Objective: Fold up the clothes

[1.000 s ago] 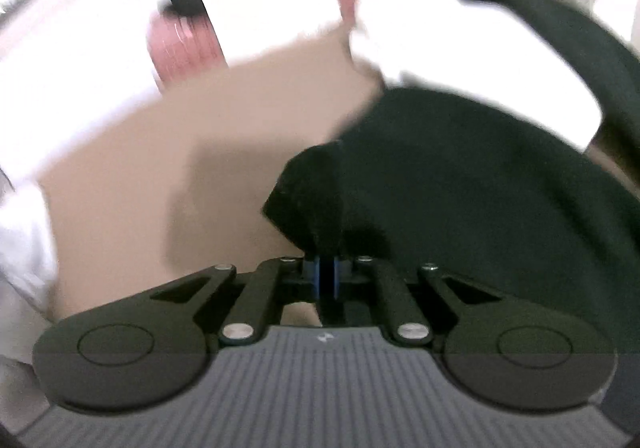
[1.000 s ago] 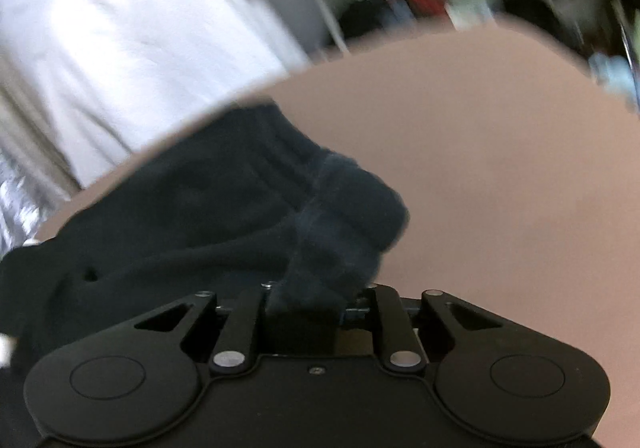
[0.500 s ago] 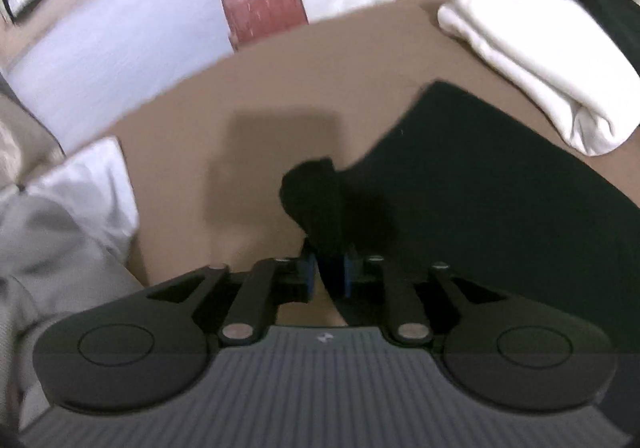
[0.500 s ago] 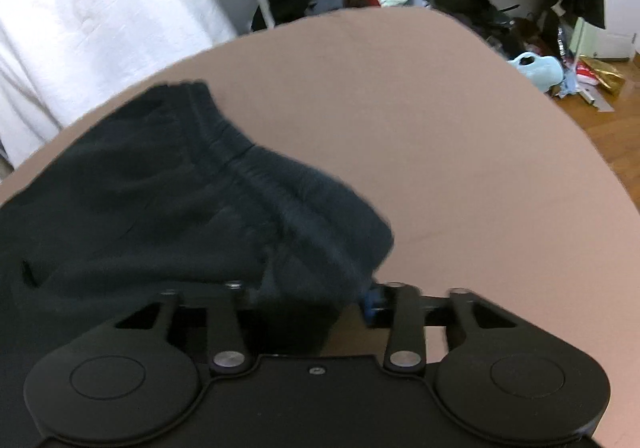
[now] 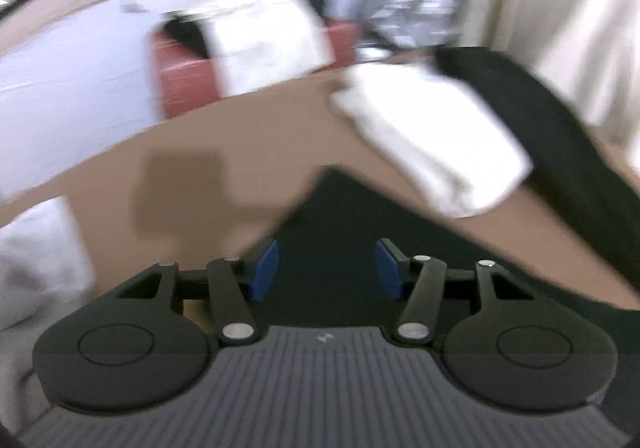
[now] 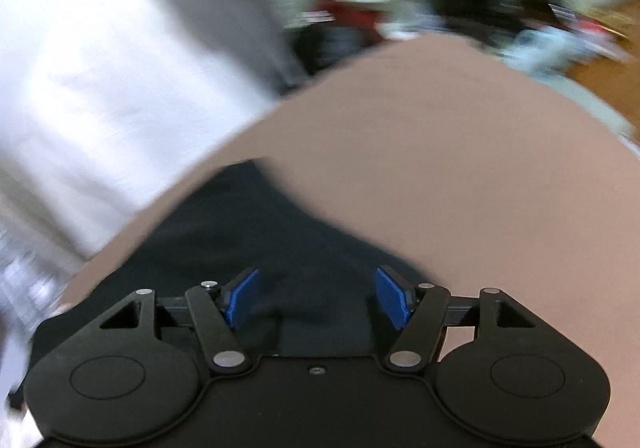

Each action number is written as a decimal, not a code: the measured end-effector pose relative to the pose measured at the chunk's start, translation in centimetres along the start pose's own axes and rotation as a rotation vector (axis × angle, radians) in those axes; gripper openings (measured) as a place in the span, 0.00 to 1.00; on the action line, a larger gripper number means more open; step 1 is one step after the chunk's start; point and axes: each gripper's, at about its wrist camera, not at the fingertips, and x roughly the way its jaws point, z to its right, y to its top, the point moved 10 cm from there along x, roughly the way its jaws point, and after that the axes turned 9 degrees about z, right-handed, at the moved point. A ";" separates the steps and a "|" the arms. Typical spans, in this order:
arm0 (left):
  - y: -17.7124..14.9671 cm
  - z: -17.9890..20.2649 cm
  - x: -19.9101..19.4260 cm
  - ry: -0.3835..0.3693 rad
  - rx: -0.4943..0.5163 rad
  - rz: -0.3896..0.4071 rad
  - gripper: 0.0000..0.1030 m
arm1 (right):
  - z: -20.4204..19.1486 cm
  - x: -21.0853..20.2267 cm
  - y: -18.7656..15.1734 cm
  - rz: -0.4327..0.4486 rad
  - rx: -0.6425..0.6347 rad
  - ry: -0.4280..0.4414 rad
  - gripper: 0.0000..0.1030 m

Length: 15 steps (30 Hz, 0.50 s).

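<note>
A dark garment (image 5: 340,215) lies flat on the brown table (image 5: 200,151); its corner points away from me in the left wrist view. My left gripper (image 5: 326,268) is open and empty just above that corner. In the right wrist view the same dark garment (image 6: 256,236) lies flat, and my right gripper (image 6: 316,298) is open and empty above its near edge. Both views are blurred by motion.
A folded white garment (image 5: 432,143) lies on the table beyond the dark one, with another dark piece (image 5: 560,135) to its right. A red basket (image 5: 188,79) with white cloth stands past the table. Bare brown table (image 6: 460,151) stretches to the right.
Both grippers have opened and let go of the dark garment's corners. The garment now lies flat on the table. Both cameras are moving.
</note>
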 end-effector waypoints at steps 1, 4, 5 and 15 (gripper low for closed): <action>0.4 1.7 0.8 -0.052 0.005 -0.013 0.55 | -1.7 0.4 0.1 -0.009 -0.034 0.055 0.67; 1.6 6.8 3.3 -0.198 -0.002 -0.039 0.57 | -7.7 2.5 0.2 -0.032 -0.136 0.234 0.67; 2.0 8.3 4.0 -0.215 0.001 -0.037 0.57 | -9.7 3.5 0.0 -0.057 -0.157 0.279 0.67; 7.4 16.1 16.1 -0.208 0.194 -0.007 0.64 | -22.3 15.9 2.4 -0.225 -0.568 0.308 0.67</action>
